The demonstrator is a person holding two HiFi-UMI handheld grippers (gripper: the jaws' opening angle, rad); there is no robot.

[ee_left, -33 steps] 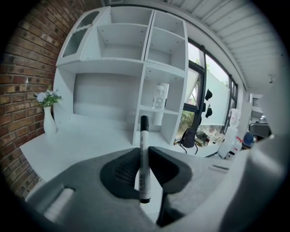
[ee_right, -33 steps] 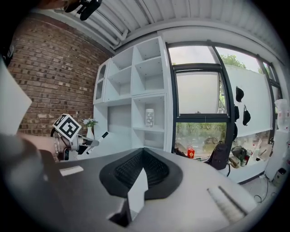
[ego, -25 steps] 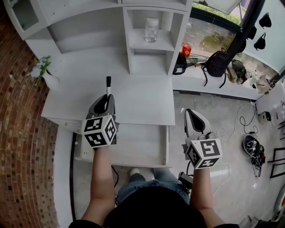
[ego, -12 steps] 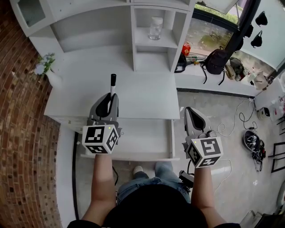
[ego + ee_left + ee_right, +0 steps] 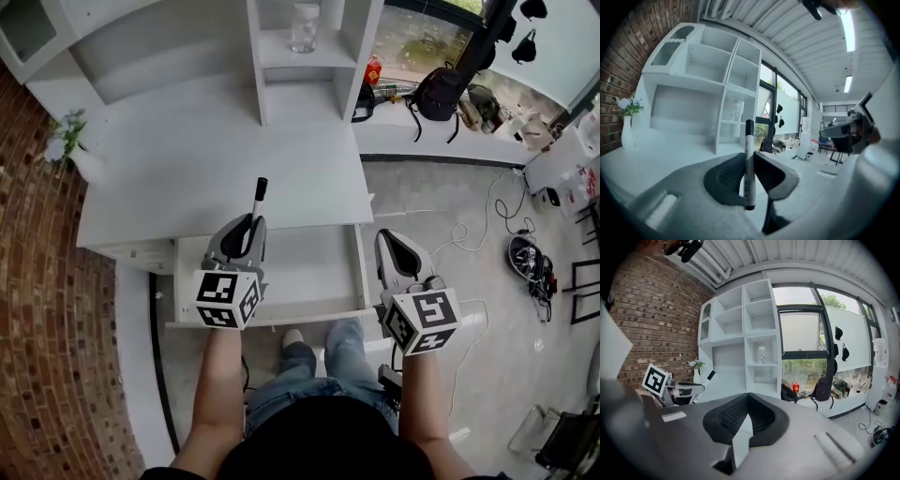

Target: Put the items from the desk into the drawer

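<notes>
Left gripper point(image 5: 251, 223): fingers clamped on the marker pen point(image 5: 259, 197). The pen's black cap points to 12 o'clock over the front edge of the desk point(image 5: 187, 178). The gripper body sits above the open drawer point(image 5: 314, 281).

Right gripper point(image 5: 387, 242): fingers closed together, nothing between them. It's at the drawer's 3 o'clock side, just past its right wall.

Around:
- White vase with flowers point(image 5: 73, 150) at the desk's 9 o'clock edge, well apart from the pen.
- White shelf unit point(image 5: 314, 89) at the desk's 12 o'clock, with a clear jar point(image 5: 305, 26) in a cubby.

Writing:
- Each gripper's cube point(image 5: 228, 298) carries black-and-white square codes.
- There's print on the pen barrel, too blurred for me to read.
- Red packet point(image 5: 373, 70) on the window sill point(image 5: 441, 141), possibly labelled, illegible.

Room:
- White desk top.
- Brick wall point(image 5: 47, 356) at 9 o'clock.
- Grey floor point(image 5: 441, 202).
- Black backpack point(image 5: 439, 94) on the sill at 1 o'clock.
- Cables point(image 5: 527, 272) on the floor at 3 o'clock.
</notes>
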